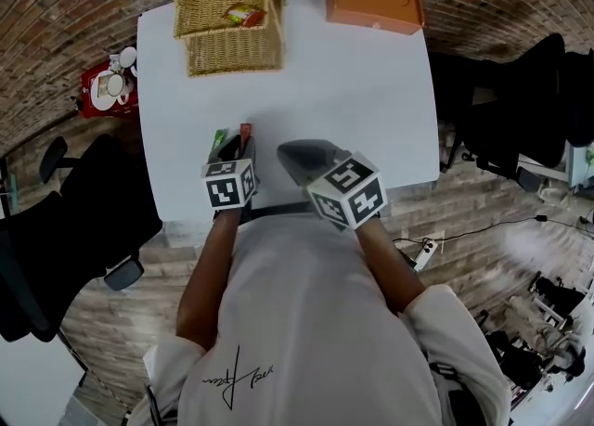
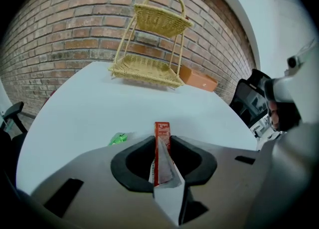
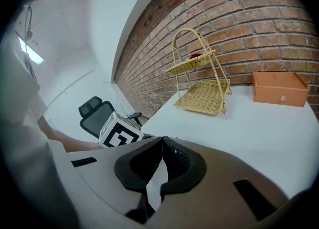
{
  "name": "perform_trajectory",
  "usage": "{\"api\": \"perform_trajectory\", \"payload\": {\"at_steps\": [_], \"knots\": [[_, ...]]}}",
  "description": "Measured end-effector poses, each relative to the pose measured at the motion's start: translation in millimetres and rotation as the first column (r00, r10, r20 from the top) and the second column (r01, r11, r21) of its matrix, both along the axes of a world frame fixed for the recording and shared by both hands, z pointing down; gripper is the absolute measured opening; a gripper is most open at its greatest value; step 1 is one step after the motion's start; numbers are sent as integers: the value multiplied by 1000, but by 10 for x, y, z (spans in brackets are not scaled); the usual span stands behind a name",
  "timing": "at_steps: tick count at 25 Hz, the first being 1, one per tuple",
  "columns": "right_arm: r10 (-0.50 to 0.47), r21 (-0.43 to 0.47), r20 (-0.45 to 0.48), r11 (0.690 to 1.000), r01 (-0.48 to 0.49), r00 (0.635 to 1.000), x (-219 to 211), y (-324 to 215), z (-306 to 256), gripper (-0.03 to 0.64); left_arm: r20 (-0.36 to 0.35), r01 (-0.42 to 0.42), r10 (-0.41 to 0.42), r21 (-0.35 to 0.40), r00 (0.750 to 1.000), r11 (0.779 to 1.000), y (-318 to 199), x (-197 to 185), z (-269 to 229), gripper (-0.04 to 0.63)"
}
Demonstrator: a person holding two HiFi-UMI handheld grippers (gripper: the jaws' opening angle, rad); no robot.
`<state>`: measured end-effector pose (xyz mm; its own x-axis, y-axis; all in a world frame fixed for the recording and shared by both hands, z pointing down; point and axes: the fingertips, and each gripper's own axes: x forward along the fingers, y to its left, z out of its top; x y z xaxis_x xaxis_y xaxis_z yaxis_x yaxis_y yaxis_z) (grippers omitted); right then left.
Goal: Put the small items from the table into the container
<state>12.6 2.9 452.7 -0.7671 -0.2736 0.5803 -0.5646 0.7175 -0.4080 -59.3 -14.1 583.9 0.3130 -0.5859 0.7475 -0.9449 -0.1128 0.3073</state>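
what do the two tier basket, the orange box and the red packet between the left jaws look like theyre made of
The two-tier basket: woven wicker or rattan, pale straw colour, matte; the open weave shows. The orange box: smooth and matte, perhaps plastic or leatherette; the look leaves it open. The red packet: thin printed film or paper, flat and seen edge-on.

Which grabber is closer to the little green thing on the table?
Left. The left gripper, holding a red packet, has the green thing just beside its jaws on the table. The right gripper sits farther off, on the left gripper's other side.
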Motion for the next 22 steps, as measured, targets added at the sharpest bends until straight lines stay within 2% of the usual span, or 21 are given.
{"api": "perform_trajectory", "payload": {"at_steps": [15,22], "knots": [[-22,28,30,999,21,999,-92,42,-113,23,-28,25,-23,70,999,997,-8,-124,-337,106],[-24,42,38,999,23,999,-108,50,-164,23,-70,50,-42,123,997,991,-59,-144,-622,106]]}}
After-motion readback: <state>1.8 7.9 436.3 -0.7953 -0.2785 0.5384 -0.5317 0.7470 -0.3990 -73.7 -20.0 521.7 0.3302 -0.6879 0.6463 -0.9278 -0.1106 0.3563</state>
